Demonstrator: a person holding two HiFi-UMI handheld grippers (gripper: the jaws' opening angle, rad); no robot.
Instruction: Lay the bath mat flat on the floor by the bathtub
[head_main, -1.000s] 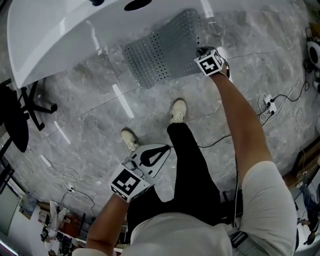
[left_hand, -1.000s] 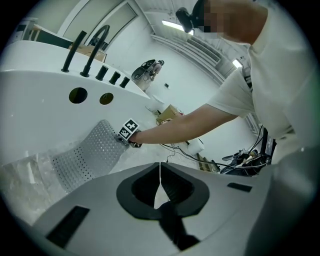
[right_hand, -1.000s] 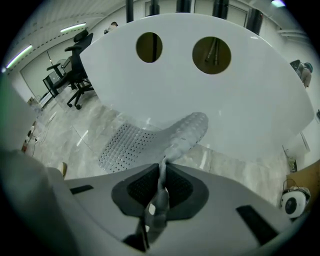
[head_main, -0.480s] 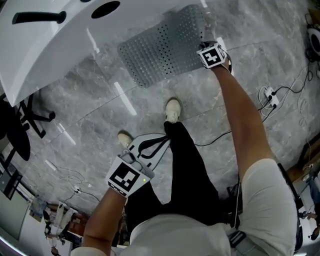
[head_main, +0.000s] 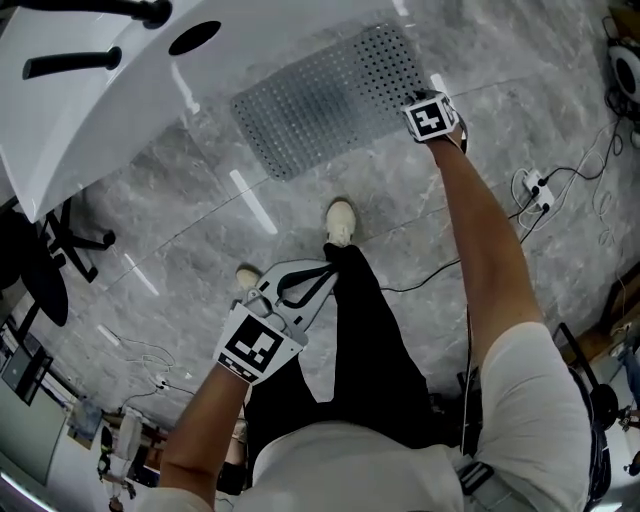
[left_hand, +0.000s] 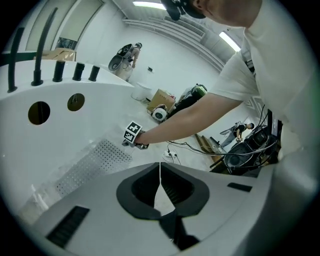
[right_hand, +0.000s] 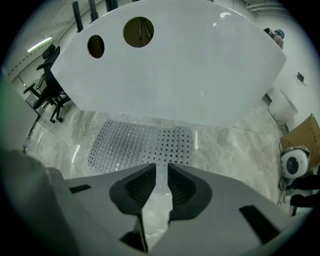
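The bath mat (head_main: 320, 100) lies flat on the floor (head_main: 200, 240) beside the bathtub (head_main: 90, 110). The right gripper (right_hand: 162, 170) has a narrow gap and holds nothing. The left gripper (left_hand: 160, 172) is closed and holds nothing.

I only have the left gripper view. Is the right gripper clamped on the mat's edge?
Observer: No. The right gripper has its jaws slightly apart with only floor in the gap. The bath mat starts just past the tips.
Operator: Does the mat lie flat?
Observer: Yes. The head view shows it spread out with no visible fold, alongside the bathtub.
Operator: Are my feet on it?
Observer: No. The shoe closest to it stands on bare floor, short of the mat.
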